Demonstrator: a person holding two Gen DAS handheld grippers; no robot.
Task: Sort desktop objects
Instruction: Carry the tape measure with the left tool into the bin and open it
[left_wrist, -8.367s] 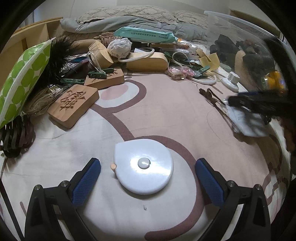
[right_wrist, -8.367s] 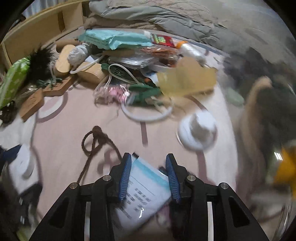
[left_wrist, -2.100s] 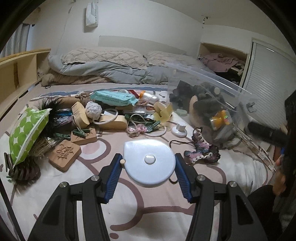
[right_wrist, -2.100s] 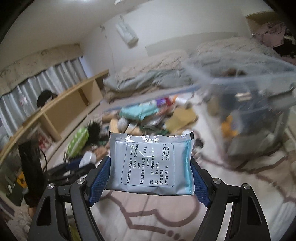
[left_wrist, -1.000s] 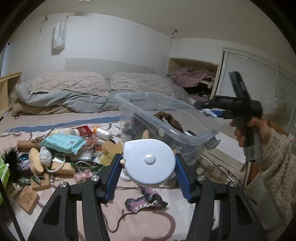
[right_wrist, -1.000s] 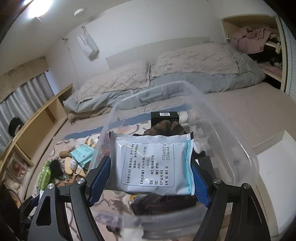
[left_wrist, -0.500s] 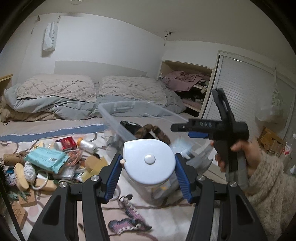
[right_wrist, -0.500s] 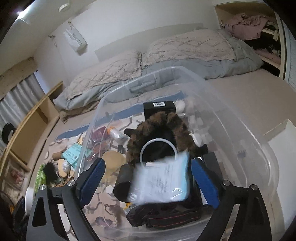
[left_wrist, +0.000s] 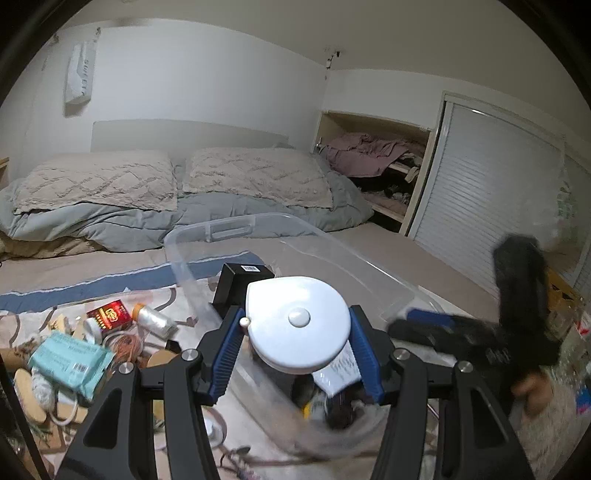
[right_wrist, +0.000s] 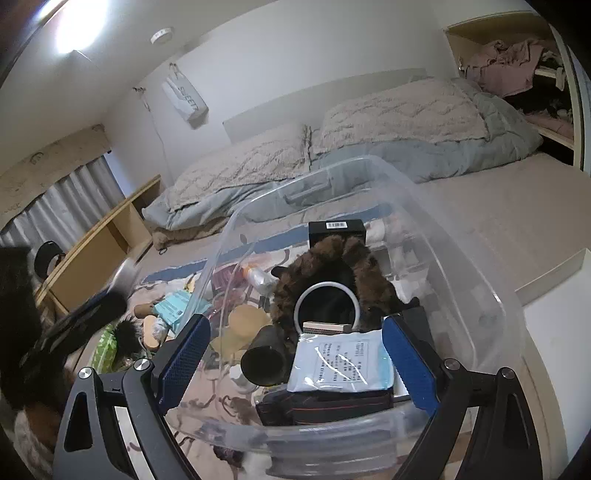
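The left gripper (left_wrist: 297, 341) is closed on a white tape measure (left_wrist: 298, 328), which sits in the lower middle of the left wrist view, pressed between the two blue pads (left_wrist: 228, 349). It hangs over the near part of the clear plastic bin (left_wrist: 229, 227). The right gripper (right_wrist: 293, 371) stands wide and holds nothing; below it, in the lower middle of the right wrist view, a pale blue packet (right_wrist: 341, 365) lies flat inside the bin, on top of dark things.

What could go wrong: I judge that the tape measure can fall in a bad way if the jaws open too early. Its case is smooth and rounded, so the pads have only small contact on its sides, and it may slip or turn. If it drops near the bin's wall, it can hit the rim and bounce out to the bed. The right gripper appears blurred at the right of the left wrist view, near the bin, so the two tools could also knock together over the opening.

The tape measure is round like a drop, flat face with the button toward the camera. Its long axis runs from left to right of the frame, and the pointed end with the small beige tab (left_wrist: 242, 322) points left, touching the left pad.
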